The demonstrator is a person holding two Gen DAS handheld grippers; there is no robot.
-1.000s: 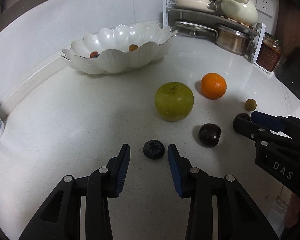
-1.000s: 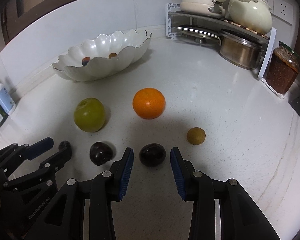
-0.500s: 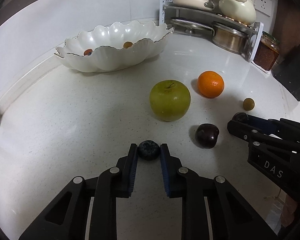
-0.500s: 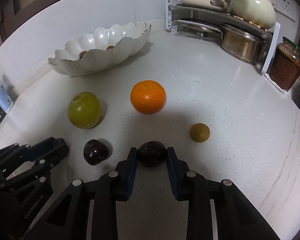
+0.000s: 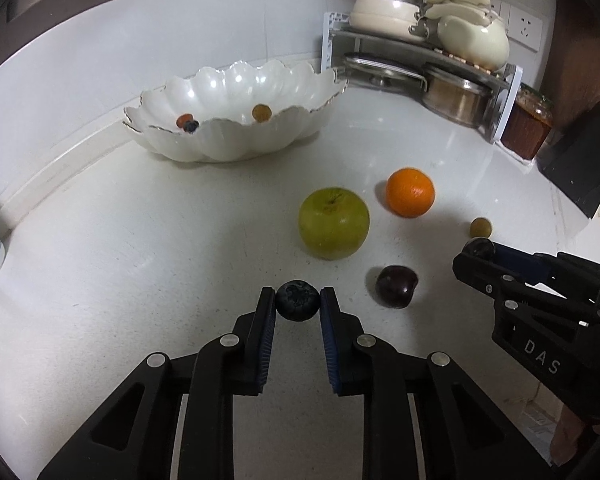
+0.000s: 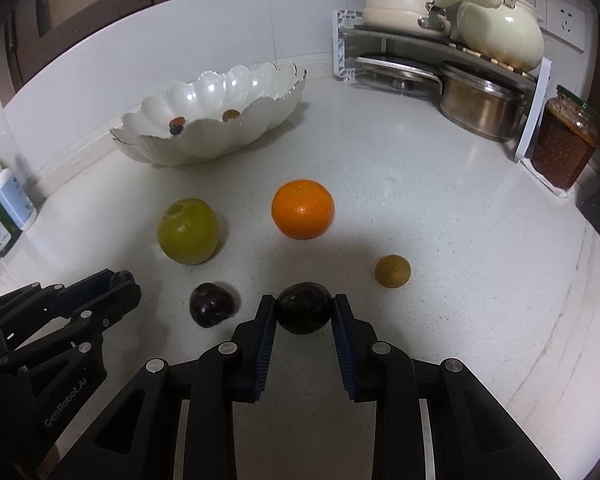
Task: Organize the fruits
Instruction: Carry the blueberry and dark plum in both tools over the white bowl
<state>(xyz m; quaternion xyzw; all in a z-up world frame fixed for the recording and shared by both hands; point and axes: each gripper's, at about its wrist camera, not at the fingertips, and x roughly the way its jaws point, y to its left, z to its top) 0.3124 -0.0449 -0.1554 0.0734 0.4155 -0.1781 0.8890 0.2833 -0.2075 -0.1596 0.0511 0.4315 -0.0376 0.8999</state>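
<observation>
Both grippers have just closed; left gripper (image 5: 298, 300) pinches a matte round blueberry (image 5: 297, 300); right gripper (image 6: 304, 308) a glossy dark plum (image 6: 303, 307)

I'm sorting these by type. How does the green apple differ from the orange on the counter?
The green apple is yellow-green and smooth, the orange bright orange with a dimpled skin. The apple looks the larger and shows a stem dimple on top. The apple lies left of the orange in both views. Both are round, loose on the counter, in neither gripper.
</observation>
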